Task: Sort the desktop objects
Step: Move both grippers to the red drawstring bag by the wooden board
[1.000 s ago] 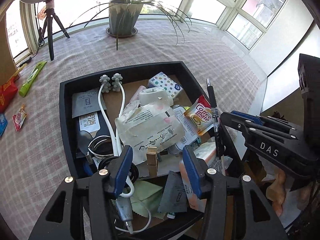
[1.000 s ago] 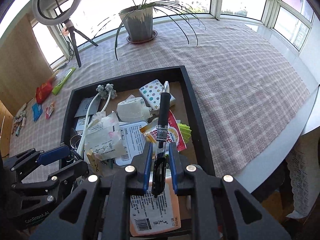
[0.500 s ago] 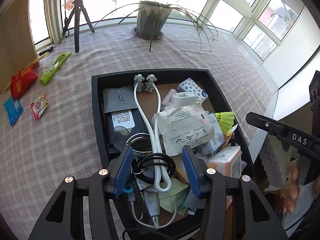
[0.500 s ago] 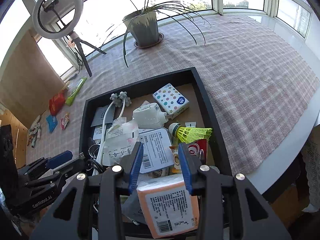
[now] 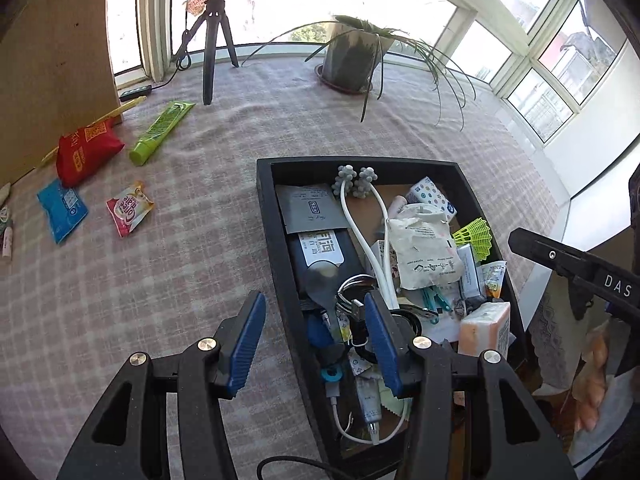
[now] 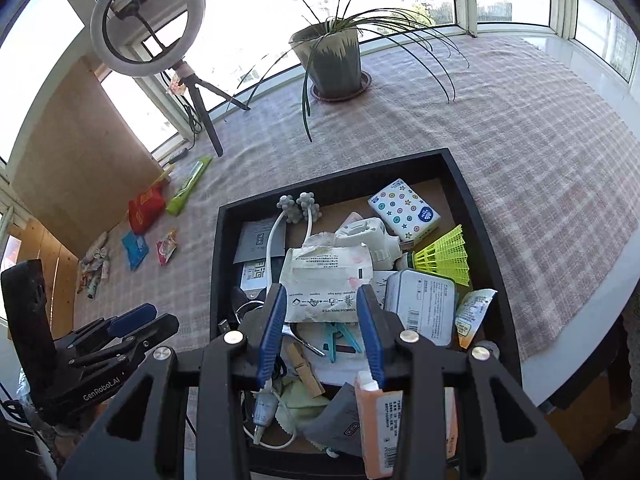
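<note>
A bench [image 6: 500, 128] draped in a pink checked cloth fills a sunlit bay of windows, with one potted plant [image 6: 332, 60] and one ring light [image 6: 148, 20] on a tripod at its far side. One black tray [image 6: 472, 204], near the bench's front edge, is heaped with clutter: a white crumpled packet [image 6: 324, 280], a dotted tissue pack [image 6: 404, 208], a yellow-green shuttlecock [image 6: 444, 256], a white cable [image 5: 360, 232] with two grey knobbed ends, an orange tissue pack [image 6: 376, 424] and a wooden clothespin [image 6: 304, 368]. To the tray's left, four packets lie loose on the cloth: one red [image 5: 86, 150], one green [image 5: 162, 130], one blue [image 5: 62, 208] and one small coffee-creamer sachet [image 5: 128, 208]. The left claw [image 5: 314, 340] hangs open over the tray's left wall, gripping nothing. The right claw [image 6: 322, 332] has just been opening and stands open above the tray's near end, with nothing between its fingers.
</note>
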